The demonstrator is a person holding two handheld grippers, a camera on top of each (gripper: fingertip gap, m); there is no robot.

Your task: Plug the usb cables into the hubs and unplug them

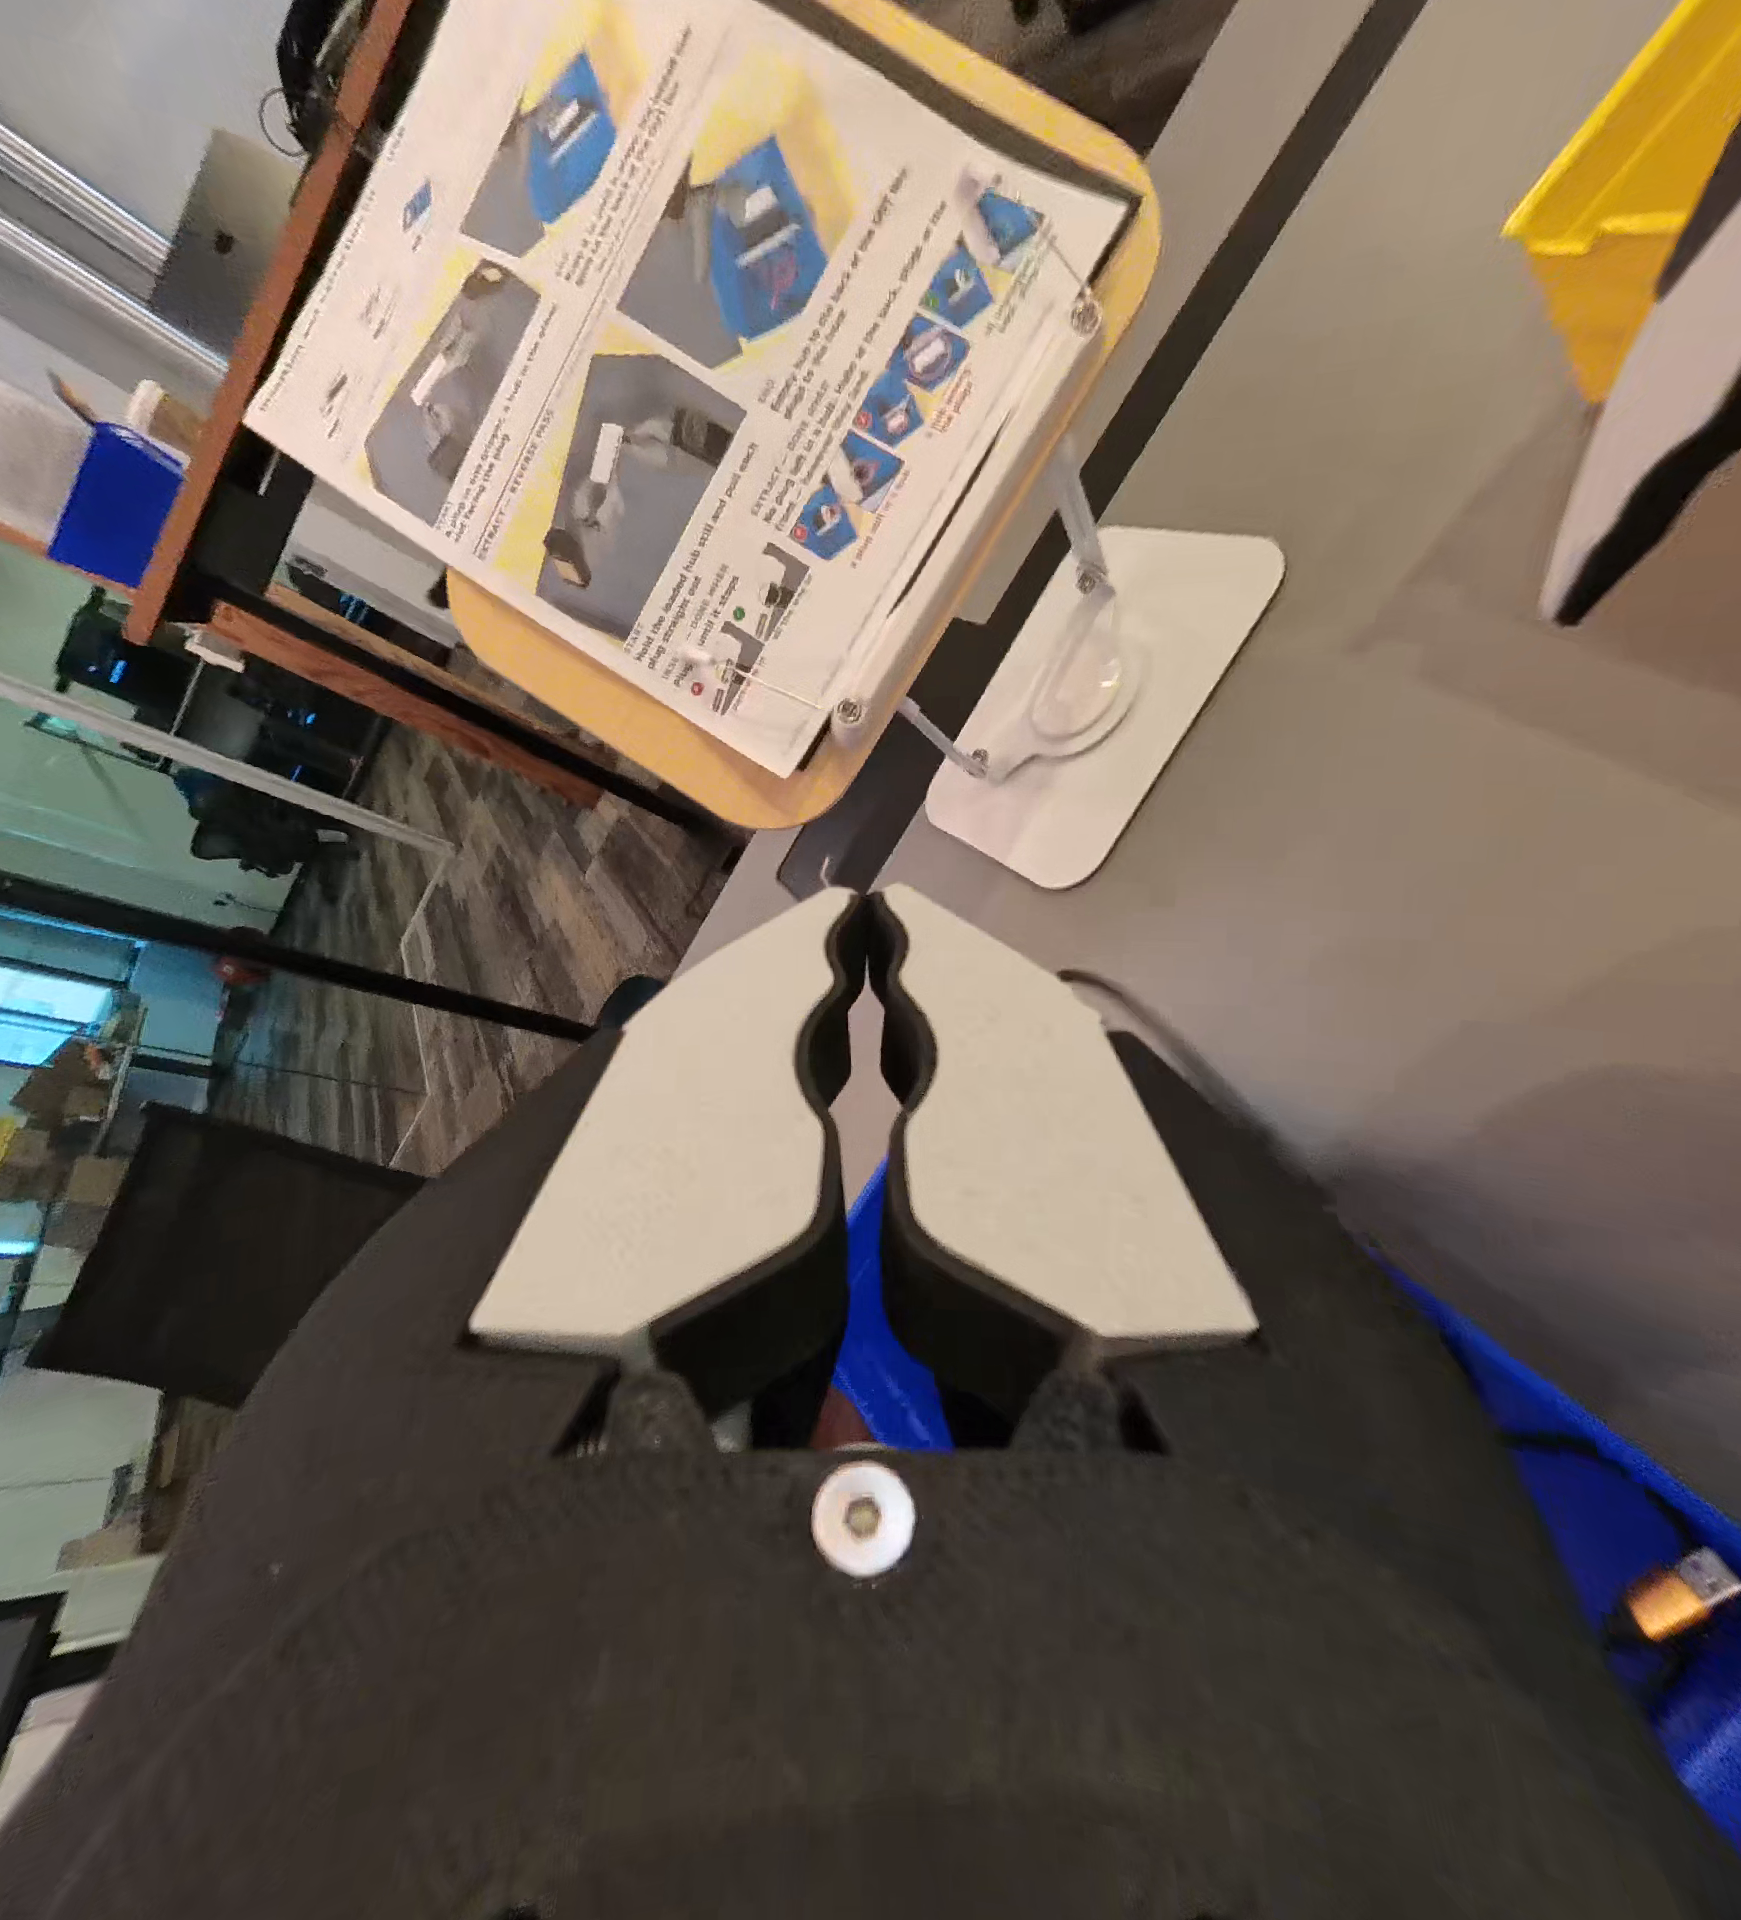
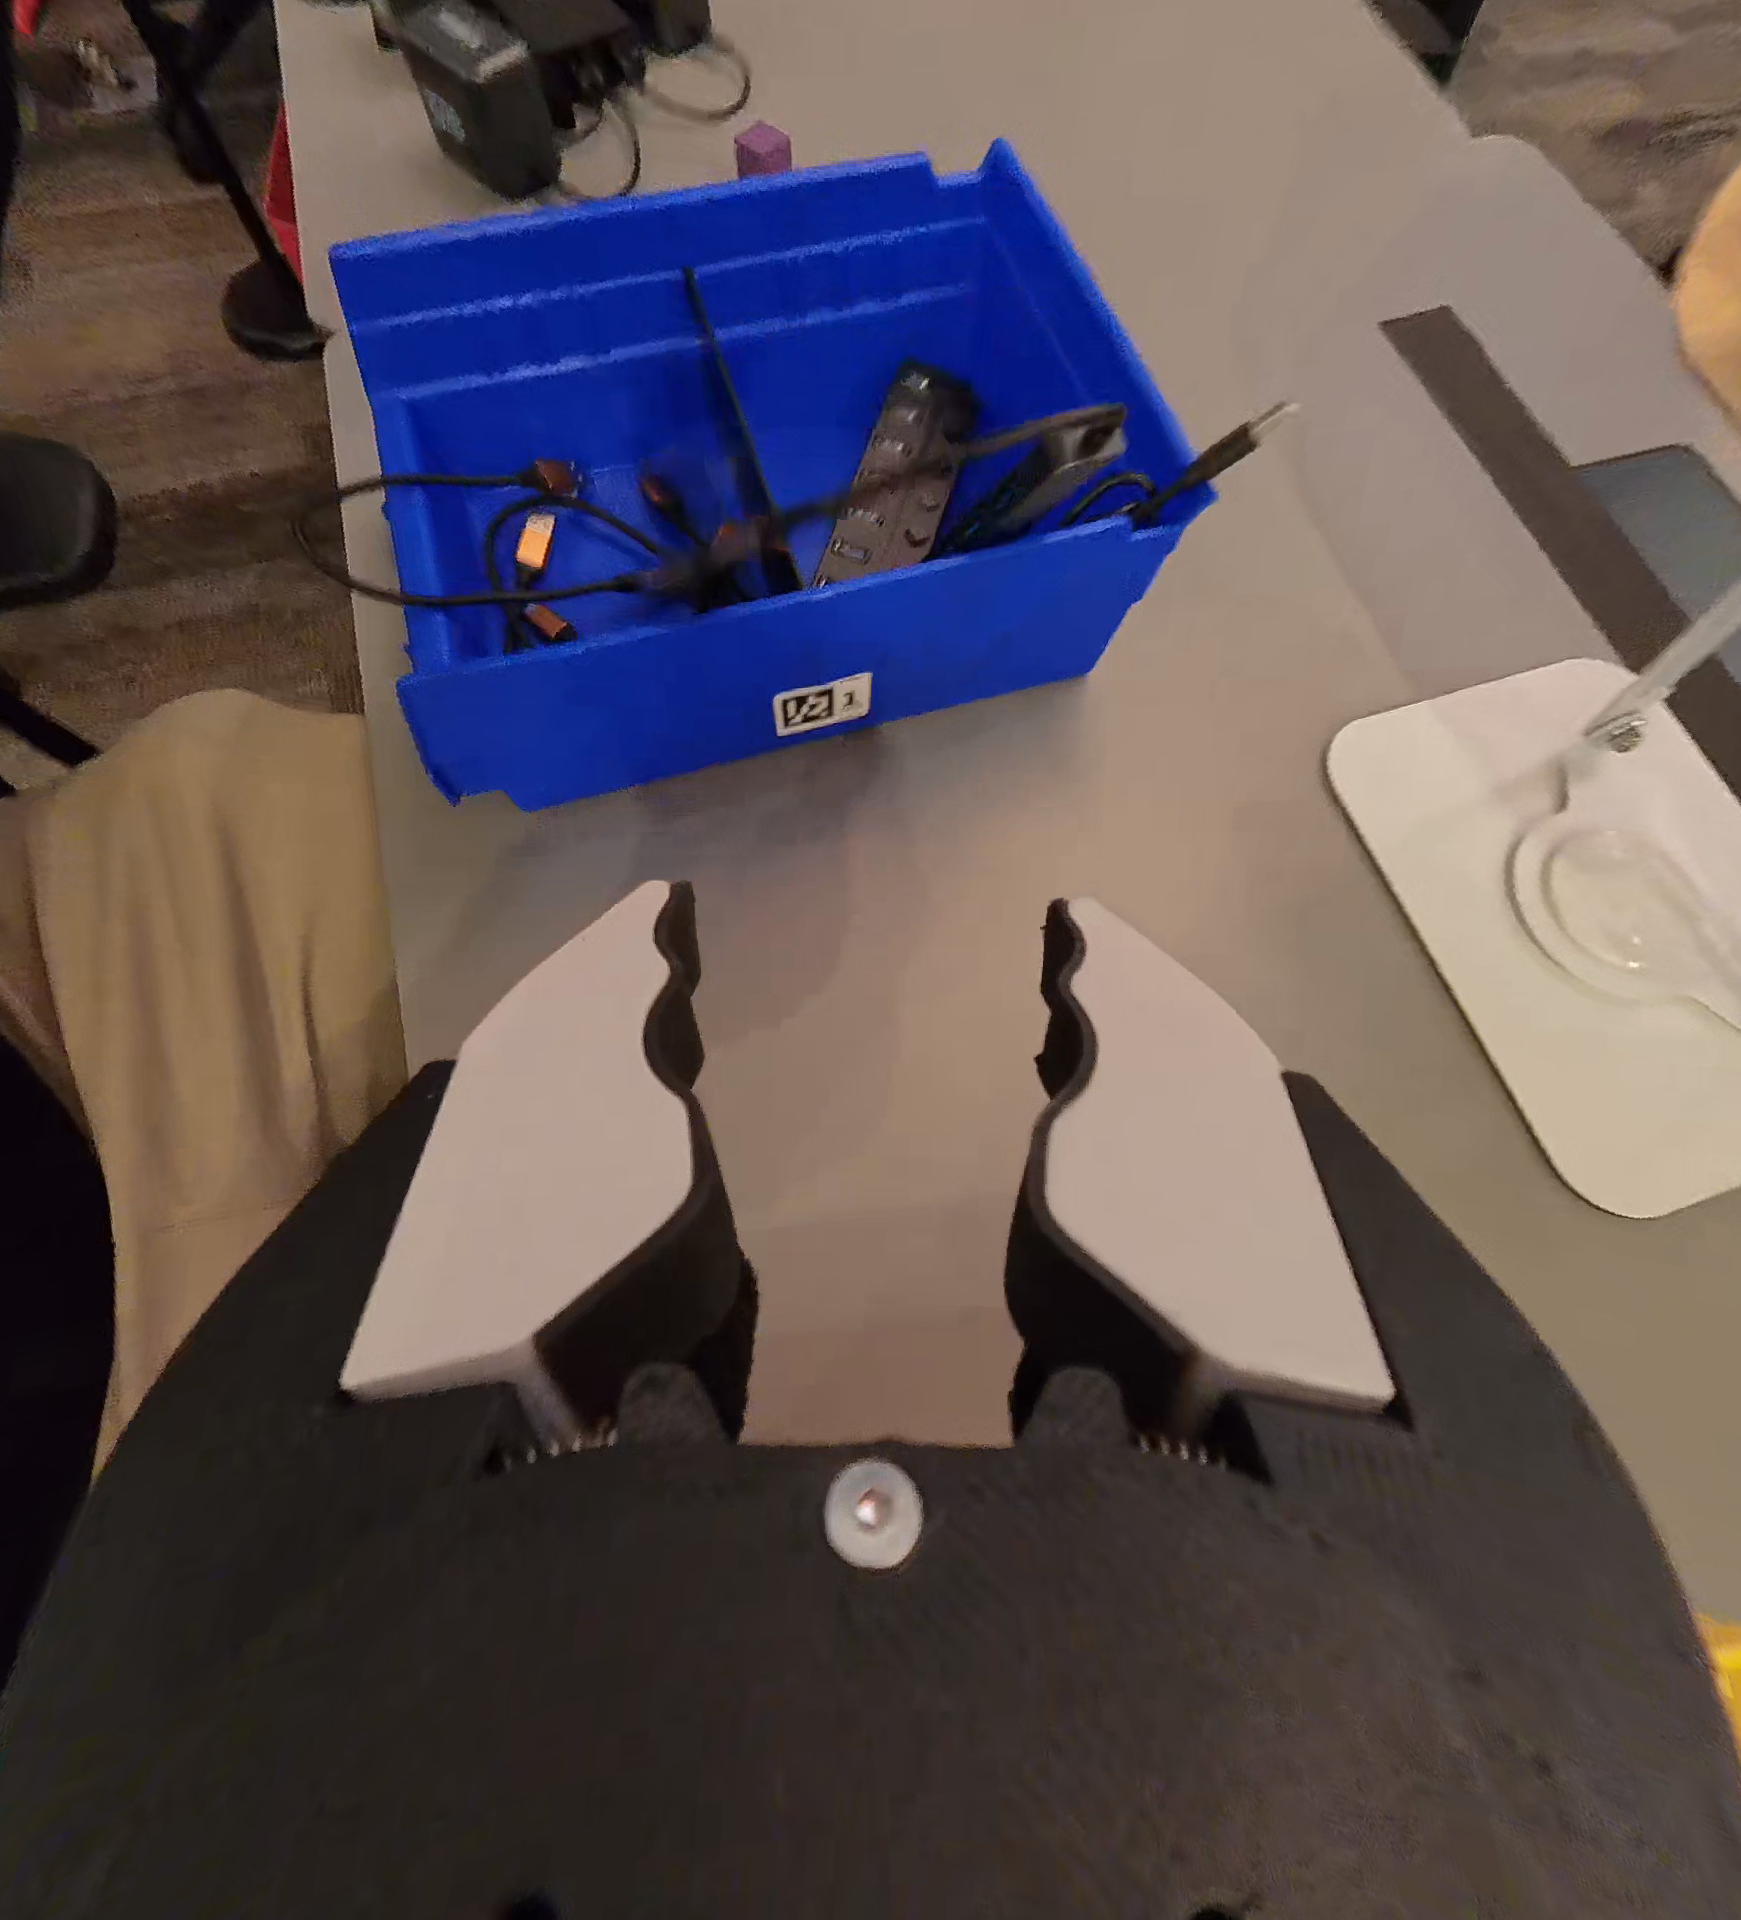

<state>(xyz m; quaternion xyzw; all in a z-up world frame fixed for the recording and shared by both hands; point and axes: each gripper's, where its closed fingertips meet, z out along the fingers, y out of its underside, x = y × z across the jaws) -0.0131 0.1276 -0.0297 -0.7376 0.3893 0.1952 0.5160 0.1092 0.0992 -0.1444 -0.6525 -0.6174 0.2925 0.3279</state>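
A blue bin [image 2: 741, 686] stands on the grey table [image 2: 1209, 260], split by a black divider. Its left side holds several black USB cables with orange plugs [image 2: 533, 540]. Its right side holds a dark USB hub [image 2: 897, 478] and a grey hub [image 2: 1074, 436]; one cable plug [image 2: 1250, 431] sticks out over the right wall. My right gripper [image 2: 866, 914] is open and empty above the table in front of the bin. My left gripper [image 1: 864, 904] is shut and empty, tilted above the bin [image 1: 1697, 1662], where an orange plug [image 1: 1676, 1605] shows.
A white stand base [image 2: 1531, 1039] with a clear arm holds an instruction sheet [image 1: 689, 343] on a wooden board at the right. A yellow bin [image 1: 1635, 197] sits farther off. Black equipment and cables [image 2: 492, 94] lie behind the blue bin. A person's beige trousers [image 2: 170, 935] are at the left. Tip to tip, the grippers are about 15 cm apart.
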